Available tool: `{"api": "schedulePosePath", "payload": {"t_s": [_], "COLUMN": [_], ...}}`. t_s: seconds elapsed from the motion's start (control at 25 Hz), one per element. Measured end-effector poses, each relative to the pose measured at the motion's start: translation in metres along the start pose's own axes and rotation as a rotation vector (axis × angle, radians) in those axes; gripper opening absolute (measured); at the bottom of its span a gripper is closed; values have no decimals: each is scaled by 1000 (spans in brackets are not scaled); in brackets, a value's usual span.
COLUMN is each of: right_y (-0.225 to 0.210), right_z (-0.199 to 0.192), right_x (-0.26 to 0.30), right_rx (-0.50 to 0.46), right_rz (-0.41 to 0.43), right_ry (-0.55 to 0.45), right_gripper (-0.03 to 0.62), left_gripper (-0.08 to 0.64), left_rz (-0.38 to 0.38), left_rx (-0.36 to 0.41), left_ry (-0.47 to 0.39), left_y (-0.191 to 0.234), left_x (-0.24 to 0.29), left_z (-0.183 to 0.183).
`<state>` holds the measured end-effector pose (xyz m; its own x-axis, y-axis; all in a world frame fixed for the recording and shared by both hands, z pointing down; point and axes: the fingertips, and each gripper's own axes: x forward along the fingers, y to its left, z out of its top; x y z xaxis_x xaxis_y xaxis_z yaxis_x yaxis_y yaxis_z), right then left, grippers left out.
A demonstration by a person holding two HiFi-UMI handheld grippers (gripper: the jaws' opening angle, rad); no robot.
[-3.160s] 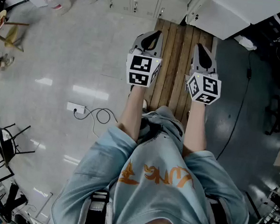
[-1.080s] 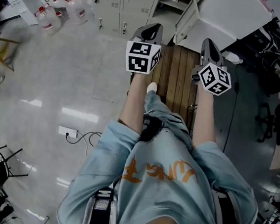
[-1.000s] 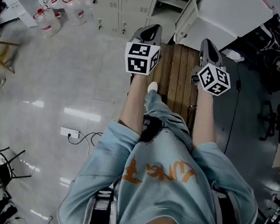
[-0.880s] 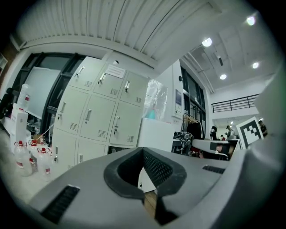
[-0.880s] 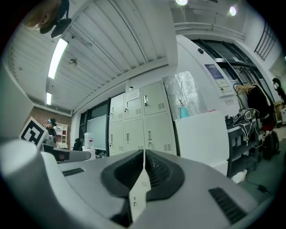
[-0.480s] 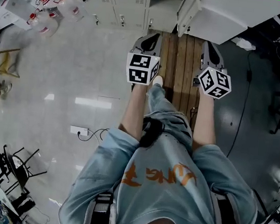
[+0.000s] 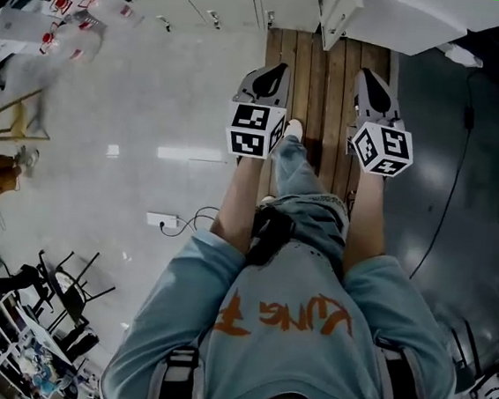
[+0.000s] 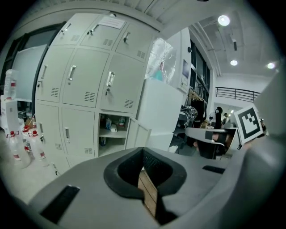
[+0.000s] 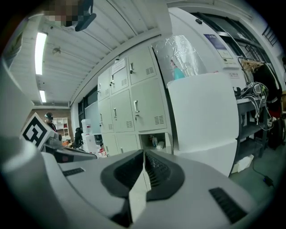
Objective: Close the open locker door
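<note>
A wall of pale grey lockers [image 8: 85, 76] stands ahead of me. One low compartment [image 8: 111, 132] is open, with bottles on its shelf, and its door [image 8: 142, 135] swings out to the right. The head view shows that door [image 7: 333, 15] at the top edge, beyond a strip of wooden planks [image 7: 324, 78]. In the right gripper view the same compartment [image 9: 157, 142] shows just above the jaws. My left gripper [image 7: 264, 81] and right gripper [image 7: 374, 88] are held side by side over the planks, short of the lockers. Both are shut with nothing in them.
A big white block [image 7: 410, 21] stands just right of the open door and fills the right gripper view [image 9: 203, 125]. Water bottles [image 8: 18, 143] stand on the floor at the left. A power strip and cable [image 7: 172, 221] lie on the shiny floor. Chairs [image 7: 54, 289] crowd the lower left.
The lockers have slid up to the top edge of the head view and the grippers sit a little lower in it. Both grippers stay shut, side by side.
</note>
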<state>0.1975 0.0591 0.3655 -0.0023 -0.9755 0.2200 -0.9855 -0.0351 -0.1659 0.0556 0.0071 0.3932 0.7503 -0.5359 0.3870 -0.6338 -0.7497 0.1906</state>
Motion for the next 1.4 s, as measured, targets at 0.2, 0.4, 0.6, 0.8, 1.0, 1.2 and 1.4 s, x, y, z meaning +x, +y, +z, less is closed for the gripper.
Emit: {"api": "schedulePosePath", "payload": {"t_s": [0.2,0.4,0.6,0.8,1.0,1.2,1.4], "right_y": [-32,-55,-73,-83,-90,-100,-107], "right_z": [-8,-17,-24,-42,-75,-103,-134], "right_x": [32,60,80,101,119,144,167], "right_rx": [19,8,9,15,-2,-23,-60], "right_rz": [6,46,80,102,129,154,192], "right_ry": [27,54,75,123,186,254,339], "right_gripper": [32,32,32,32,32,33,34], "left_gripper": [18,18,18,18,18,18,18], "left_rz": [-16,-24,-40,-54,-77,-81,-82], "left_rx": [52,63,94,95,90,74,62], "left_ry": [110,148,164,190,229,272,318], "left_y": [-4,-4,-10,-11,-11,-1,9], "left_x": [50,92,121,140,157,174,184], "left_z": [-8,-3,9,12,-4,-19,-32]}}
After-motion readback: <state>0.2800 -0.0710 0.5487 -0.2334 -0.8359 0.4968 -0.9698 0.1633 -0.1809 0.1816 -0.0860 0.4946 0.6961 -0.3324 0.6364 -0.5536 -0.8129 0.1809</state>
